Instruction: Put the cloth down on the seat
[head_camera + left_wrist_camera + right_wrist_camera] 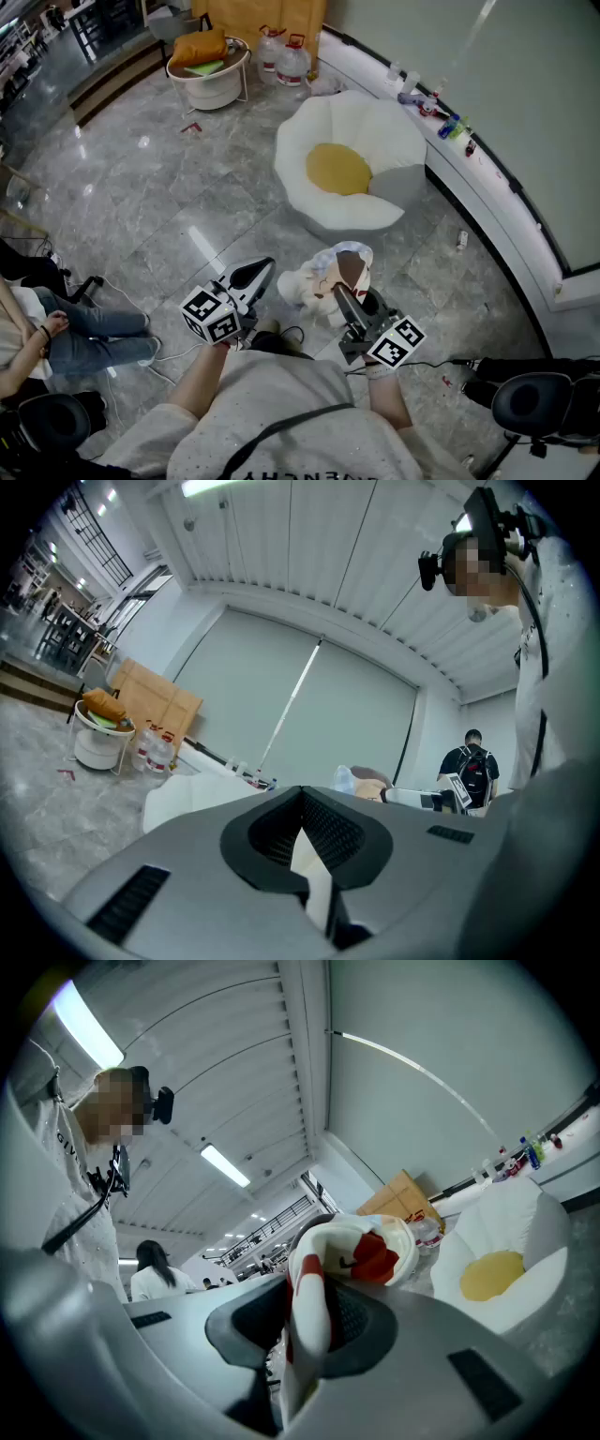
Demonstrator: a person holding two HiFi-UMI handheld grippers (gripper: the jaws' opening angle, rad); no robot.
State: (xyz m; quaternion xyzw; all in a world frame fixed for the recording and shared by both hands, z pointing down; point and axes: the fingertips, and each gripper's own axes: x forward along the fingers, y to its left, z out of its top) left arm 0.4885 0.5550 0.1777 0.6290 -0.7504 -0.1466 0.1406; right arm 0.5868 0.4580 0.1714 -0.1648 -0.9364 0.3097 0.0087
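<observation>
The cloth (319, 272) is white with red and brown patches and hangs bunched in front of me above the floor. My right gripper (339, 287) is shut on it; in the right gripper view the cloth (366, 1241) fills the jaws of that gripper (314, 1283). The seat (375, 131) is a white egg-shaped floor cushion with a yellow centre, farther ahead on the floor and apart from the cloth; it shows as the seat (525, 1232) at the right. My left gripper (265, 268) is level just left of the cloth, shut, with nothing held (302, 794).
A round side table (208, 84) with an orange cushion and two water bottles (281, 52) stand at the back. A curved ledge (487, 187) with small bottles runs along the right wall. A seated person (56, 328) is at left, a black chair (530, 403) at lower right.
</observation>
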